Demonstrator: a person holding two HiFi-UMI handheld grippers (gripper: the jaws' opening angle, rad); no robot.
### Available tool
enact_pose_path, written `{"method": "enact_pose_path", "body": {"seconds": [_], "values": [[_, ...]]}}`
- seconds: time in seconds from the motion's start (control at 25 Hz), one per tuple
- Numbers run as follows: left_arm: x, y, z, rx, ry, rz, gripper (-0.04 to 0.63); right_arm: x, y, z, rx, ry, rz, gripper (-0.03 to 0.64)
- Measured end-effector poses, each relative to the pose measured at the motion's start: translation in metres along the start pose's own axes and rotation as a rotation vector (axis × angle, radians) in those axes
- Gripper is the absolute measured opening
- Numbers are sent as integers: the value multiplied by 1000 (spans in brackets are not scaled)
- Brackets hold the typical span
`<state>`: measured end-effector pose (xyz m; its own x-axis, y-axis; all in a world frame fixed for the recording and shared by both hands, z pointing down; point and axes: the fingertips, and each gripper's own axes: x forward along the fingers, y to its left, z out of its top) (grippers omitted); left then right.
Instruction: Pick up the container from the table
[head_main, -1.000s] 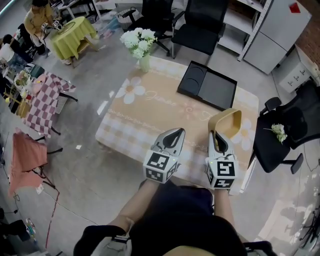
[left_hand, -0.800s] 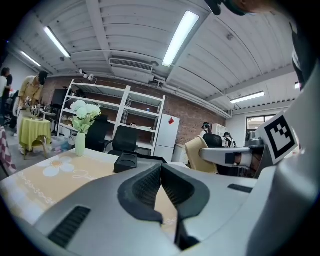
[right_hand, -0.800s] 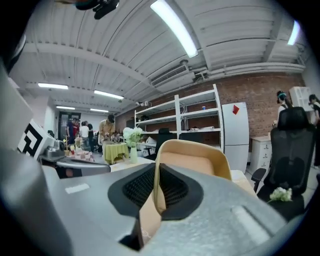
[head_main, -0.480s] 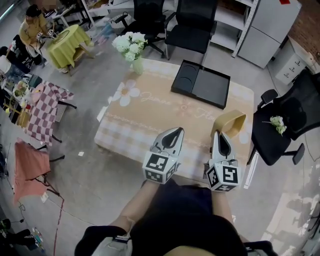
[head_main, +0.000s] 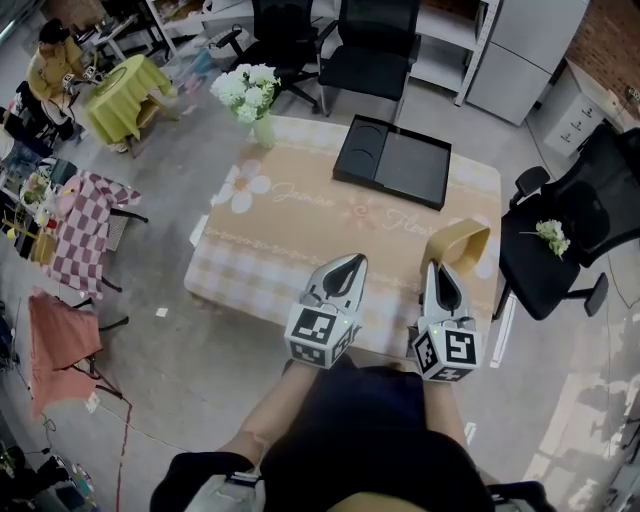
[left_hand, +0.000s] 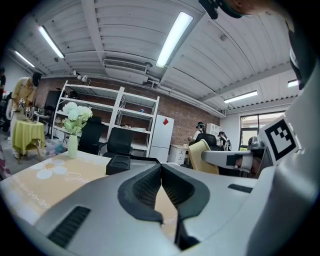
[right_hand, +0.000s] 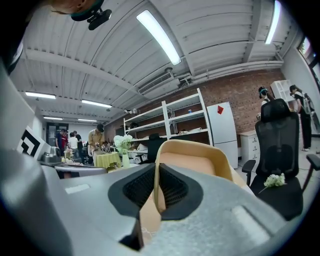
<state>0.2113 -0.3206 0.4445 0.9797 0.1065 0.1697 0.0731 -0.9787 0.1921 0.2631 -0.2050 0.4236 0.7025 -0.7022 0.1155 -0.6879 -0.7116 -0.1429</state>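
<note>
- Container (head_main: 458, 241): a tan, open-topped tub sitting at the lower right of the head view. It is over the right end of the tabletop (head_main: 300, 215) and directly ahead of my right gripper (head_main: 441, 275).
- My right fingers (right_hand: 172, 192) are clenched on one thin wall of the tub. The wall runs edge-on between the two pads, and the rest of the body arches up and away beyond them.
- From the right gripper view I judge the tub is off the tabletop, carried on its side rather than standing on its base.
- My left gripper (head_main: 347, 266) hangs just to the left of the right one. Its fingers (left_hand: 145, 187) are pressed together with nothing between them.
- What matters for the next move is that the tub lies forward of the right fingers, with all its weight hanging past the pinch point. I would expect it to want to swing on that one wall.
- My left gripper is near enough to steady it if needed.
- Further up the frame, well clear of both grippers, stand a black tray (head_main: 392, 160) and a vase of flowers (head_main: 250, 95).
</note>
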Motion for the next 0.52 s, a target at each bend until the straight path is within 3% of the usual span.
{"method": "enact_pose_path", "body": {"seconds": [0.52], "values": [[1, 8, -5, -18, 9, 5, 11, 7, 4, -4, -10, 17, 3, 25]]}}
